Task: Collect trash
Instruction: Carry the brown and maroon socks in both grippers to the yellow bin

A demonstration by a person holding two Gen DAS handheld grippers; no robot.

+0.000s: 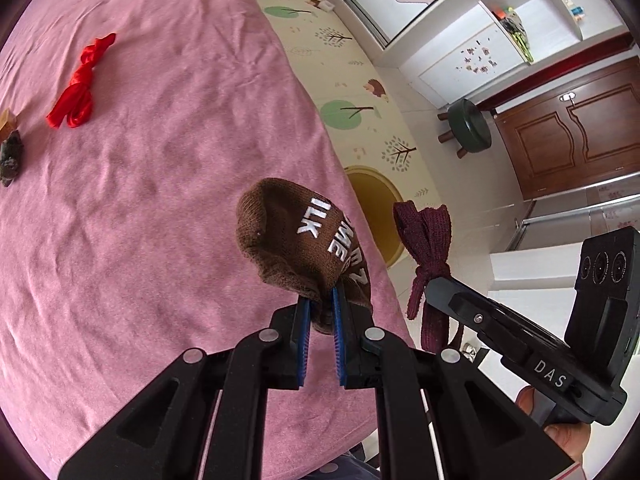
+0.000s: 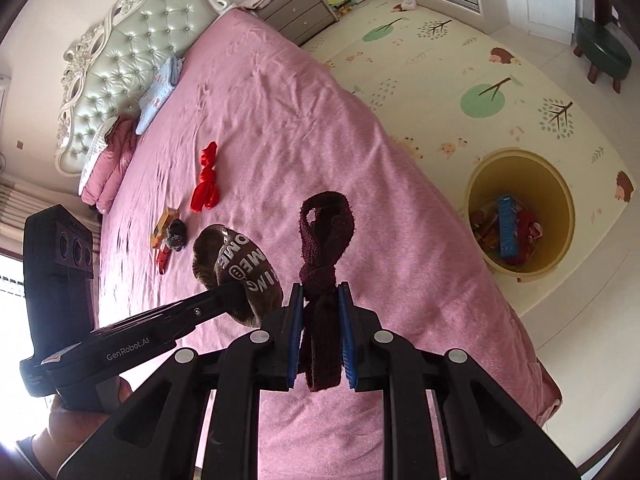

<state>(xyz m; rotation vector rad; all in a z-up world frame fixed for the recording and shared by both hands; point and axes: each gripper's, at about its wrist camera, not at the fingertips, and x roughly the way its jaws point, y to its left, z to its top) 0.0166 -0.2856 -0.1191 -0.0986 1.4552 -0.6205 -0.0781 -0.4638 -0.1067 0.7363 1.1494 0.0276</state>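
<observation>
Left tongs (image 1: 320,312) clamp the brown sock (image 1: 300,240), right tongs (image 2: 322,316) the maroon sock (image 2: 324,240); only the right view shows the yellow bin (image 2: 568,216) fully, at three o'clock, contents jumbled.

Brown sock (image 1: 296,240) and maroon sock (image 2: 324,232) — knitted, matt cloth; red ribbon (image 2: 206,184) glossy satin; bed sheet (image 2: 280,128) soft, wrinkled pink cloth — bin (image 2: 564,200) smooth plastic.
</observation>
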